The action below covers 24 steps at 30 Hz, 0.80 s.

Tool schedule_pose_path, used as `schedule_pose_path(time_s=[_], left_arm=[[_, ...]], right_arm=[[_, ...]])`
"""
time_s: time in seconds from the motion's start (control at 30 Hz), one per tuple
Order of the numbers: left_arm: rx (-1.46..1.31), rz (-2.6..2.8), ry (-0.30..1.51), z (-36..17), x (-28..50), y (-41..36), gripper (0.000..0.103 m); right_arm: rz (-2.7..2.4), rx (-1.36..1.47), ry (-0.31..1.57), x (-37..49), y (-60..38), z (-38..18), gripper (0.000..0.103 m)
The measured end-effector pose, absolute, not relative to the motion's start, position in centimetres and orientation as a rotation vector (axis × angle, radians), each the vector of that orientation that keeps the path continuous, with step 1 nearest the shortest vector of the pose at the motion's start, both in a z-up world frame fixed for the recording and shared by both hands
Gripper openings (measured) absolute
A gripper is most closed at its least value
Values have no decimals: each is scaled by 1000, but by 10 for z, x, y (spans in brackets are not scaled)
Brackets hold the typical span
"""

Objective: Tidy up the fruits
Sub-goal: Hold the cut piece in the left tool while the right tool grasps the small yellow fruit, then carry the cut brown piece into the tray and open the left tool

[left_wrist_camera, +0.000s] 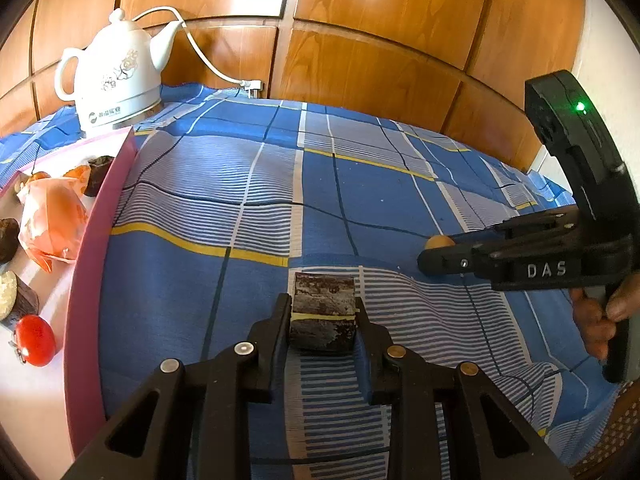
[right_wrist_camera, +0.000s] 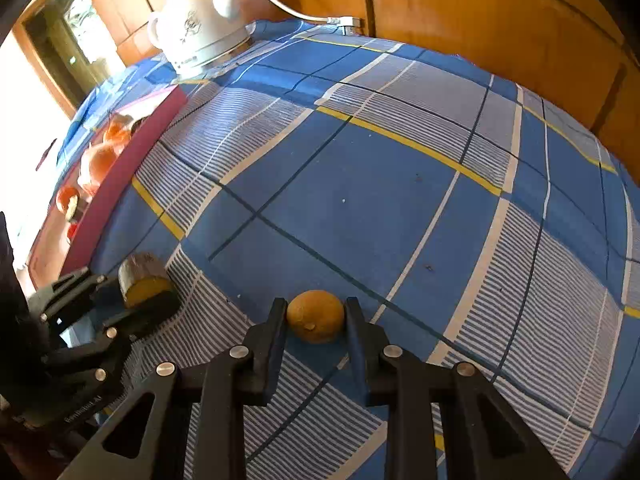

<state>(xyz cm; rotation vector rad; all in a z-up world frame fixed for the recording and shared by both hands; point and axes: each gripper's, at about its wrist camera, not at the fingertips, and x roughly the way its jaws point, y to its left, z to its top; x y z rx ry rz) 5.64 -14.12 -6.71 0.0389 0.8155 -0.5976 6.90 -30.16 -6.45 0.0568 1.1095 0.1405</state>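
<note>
My left gripper (left_wrist_camera: 322, 312) is clamped on a dark cylindrical chunk (left_wrist_camera: 322, 322), both fingers pressed flat against its sides. The chunk's skin is rough and flaky, nearly black, and the right wrist view shows a yellow cut face on its end (right_wrist_camera: 146, 286). It sits on the cloth, near edge, centre-left of the table.

Over on the right, my right gripper (right_wrist_camera: 316, 314) brackets a small round tan fruit (right_wrist_camera: 316, 315), matte and slightly dimpled. The fingers look right up against it on both sides, though I cannot tell if they are truly squeezing. From the left view I read "DAS" in white letters on that gripper's body (left_wrist_camera: 546, 269), and a green light glows on its upper housing.

The two grippers sit near each other, side by side.

The tablecloth (left_wrist_camera: 360, 192) is blue plaid with white stripes and thin yellow lines, lying mostly flat. Wide open cloth stretches from my fingers to the far edge.

Left, a pink-rimmed tray (left_wrist_camera: 100, 216) with a straight raised wall holds a red tomato (left_wrist_camera: 35, 340), an orange-netted fruit (left_wrist_camera: 50, 220) and dark chunks. Far left stands a white ceramic kettle (left_wrist_camera: 116, 76), floral print, small lettering on its base too blurred to read, cord trailing to the wood-panelled wall (left_wrist_camera: 380, 28).
</note>
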Motion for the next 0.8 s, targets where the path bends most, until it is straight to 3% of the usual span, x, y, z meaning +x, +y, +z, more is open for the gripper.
schedule_pose_path(time_s=[0.4, 0.8], left_arm=[[64, -587, 821, -66, 56, -145, 29], [62, -589, 861, -52, 56, -141, 27]], right_arm=[[142, 67, 1112, 69, -304, -66, 29], [133, -124, 1073, 63, -285, -67, 29]])
